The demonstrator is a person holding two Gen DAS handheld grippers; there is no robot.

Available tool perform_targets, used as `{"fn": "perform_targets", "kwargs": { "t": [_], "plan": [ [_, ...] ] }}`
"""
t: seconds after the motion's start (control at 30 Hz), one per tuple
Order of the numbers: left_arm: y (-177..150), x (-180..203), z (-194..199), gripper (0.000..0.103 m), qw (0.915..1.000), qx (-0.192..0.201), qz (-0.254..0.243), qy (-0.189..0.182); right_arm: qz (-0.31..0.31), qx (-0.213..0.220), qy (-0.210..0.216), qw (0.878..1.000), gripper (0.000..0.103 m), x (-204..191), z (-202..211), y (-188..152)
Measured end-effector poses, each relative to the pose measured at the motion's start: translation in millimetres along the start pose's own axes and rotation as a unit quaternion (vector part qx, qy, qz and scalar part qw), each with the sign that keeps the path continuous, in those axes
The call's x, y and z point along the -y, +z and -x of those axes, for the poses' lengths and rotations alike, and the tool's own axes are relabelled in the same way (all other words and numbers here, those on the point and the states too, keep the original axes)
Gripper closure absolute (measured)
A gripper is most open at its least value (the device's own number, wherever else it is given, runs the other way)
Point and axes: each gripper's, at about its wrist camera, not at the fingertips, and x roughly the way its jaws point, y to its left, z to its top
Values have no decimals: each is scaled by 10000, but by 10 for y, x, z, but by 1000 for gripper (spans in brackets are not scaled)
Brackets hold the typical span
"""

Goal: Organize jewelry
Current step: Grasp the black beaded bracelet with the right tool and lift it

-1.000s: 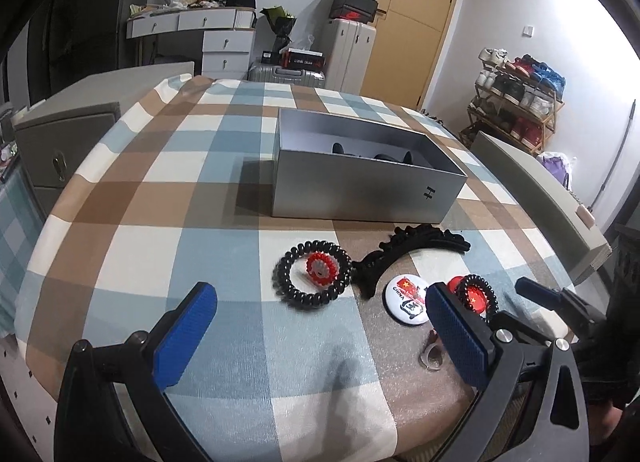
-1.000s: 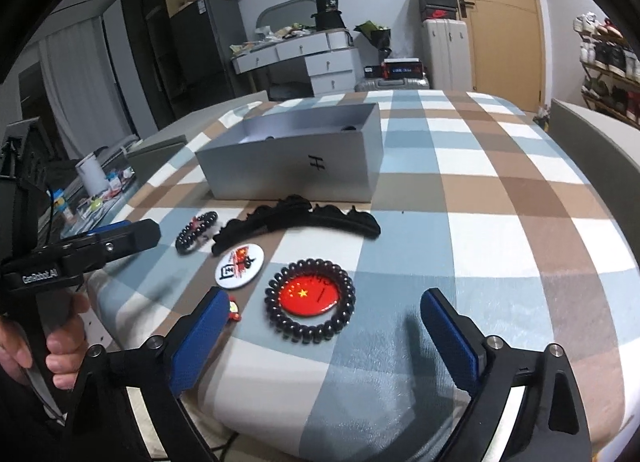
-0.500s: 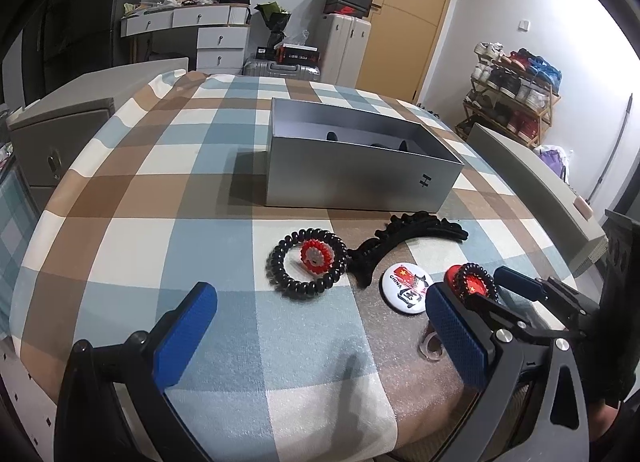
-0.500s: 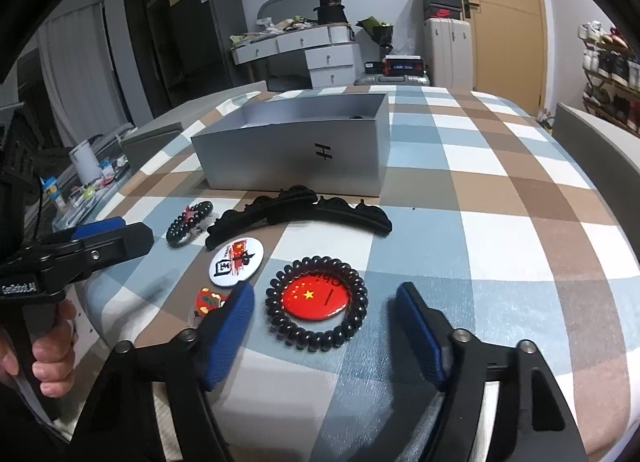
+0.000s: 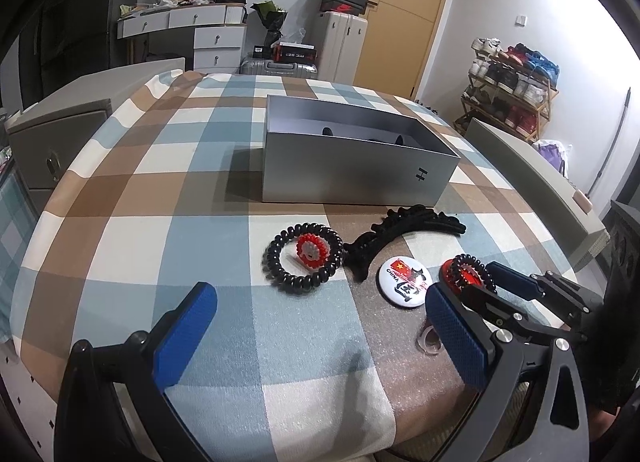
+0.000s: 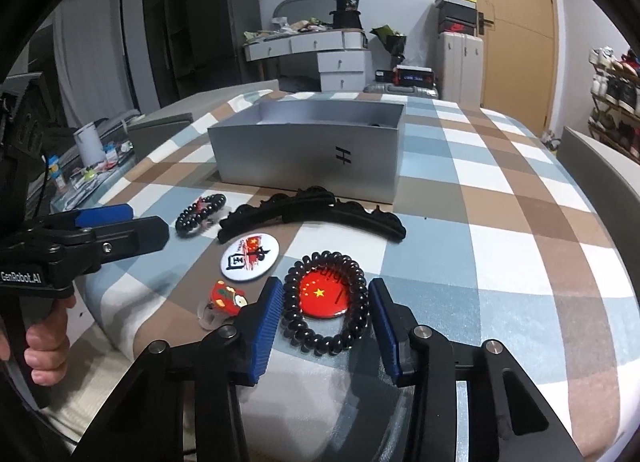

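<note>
An open grey box (image 5: 352,166) (image 6: 308,154) stands mid-table. In front of it lie a black coil hair tie with a red beaded piece inside (image 5: 304,258) (image 6: 200,212), a long black hair clip (image 5: 400,234) (image 6: 312,210), a white badge (image 5: 405,277) (image 6: 250,256), a small red ring (image 6: 226,298), and a black coil tie around a red flag badge (image 6: 326,298) (image 5: 466,272). My right gripper (image 6: 322,326) has its blue pads on either side of that coil tie, close to it. My left gripper (image 5: 320,338) is wide open and empty above the cloth.
The table has a checked cloth (image 5: 160,190) and drops off close on my side. A grey cabinet (image 5: 56,130) stands to the left and a grey panel (image 5: 532,166) to the right. Drawers, suitcases and a shoe rack stand at the back.
My right gripper has moved forward and narrowed its jaws around the coil tie with the flag badge. My left gripper has stayed wide open, drifting slightly.
</note>
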Motion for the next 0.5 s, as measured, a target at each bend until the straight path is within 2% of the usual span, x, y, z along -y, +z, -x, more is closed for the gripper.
{"fn": "perform_targets", "kwargs": {
  "t": [0.17, 0.5],
  "plan": [
    [-4, 50, -4, 1, 9999, -34, -105, -97, -146, 176, 113, 9997, 60, 54, 77, 1],
    [-44, 369, -85, 2, 9948, -314, -681, -683, -731, 375, 290, 9962, 61, 323, 210, -7]
  ]
}}
